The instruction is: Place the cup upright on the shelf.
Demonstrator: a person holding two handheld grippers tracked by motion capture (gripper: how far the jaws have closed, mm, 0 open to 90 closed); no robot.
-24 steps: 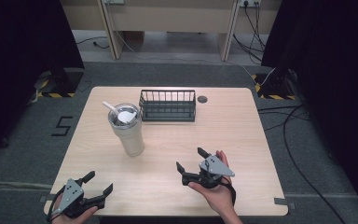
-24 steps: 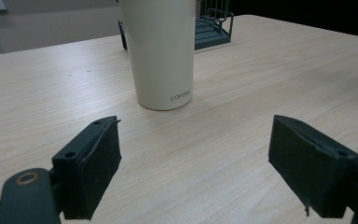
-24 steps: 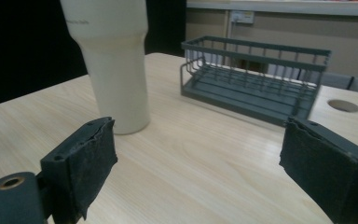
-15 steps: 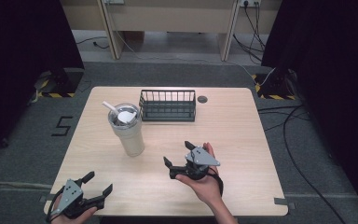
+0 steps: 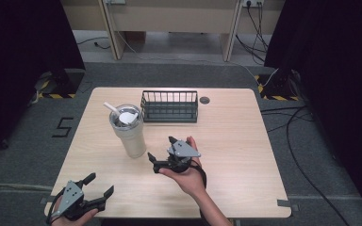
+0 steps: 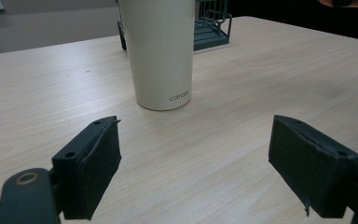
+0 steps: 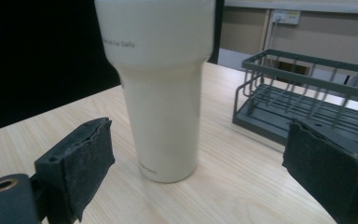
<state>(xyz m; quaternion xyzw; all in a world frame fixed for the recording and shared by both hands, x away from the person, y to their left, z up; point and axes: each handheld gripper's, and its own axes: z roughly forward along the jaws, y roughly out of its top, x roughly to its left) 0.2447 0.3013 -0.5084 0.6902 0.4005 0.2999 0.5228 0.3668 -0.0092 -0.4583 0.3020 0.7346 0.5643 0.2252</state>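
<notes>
One tumbler — one wire basket.

Cream tumbler upright on wooden table, framed between spread black jaws; dark wire basket just beside.

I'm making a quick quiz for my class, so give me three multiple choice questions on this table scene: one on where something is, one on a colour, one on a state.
1. Where is the wire basket?
A. right of the tumbler, at the far edge
B. nearest the person
C. on the floor

2. What colour is the tumbler?
A. red
B. cream
C. blue

3. How is the right gripper?
A. shut on the tumbler
C. shut on the basket
B. open

Answers: 1 A, the high view shows it beside the tumbler; 2 B, its wall is cream; 3 B, its jaws stand apart, touching nothing.
</notes>
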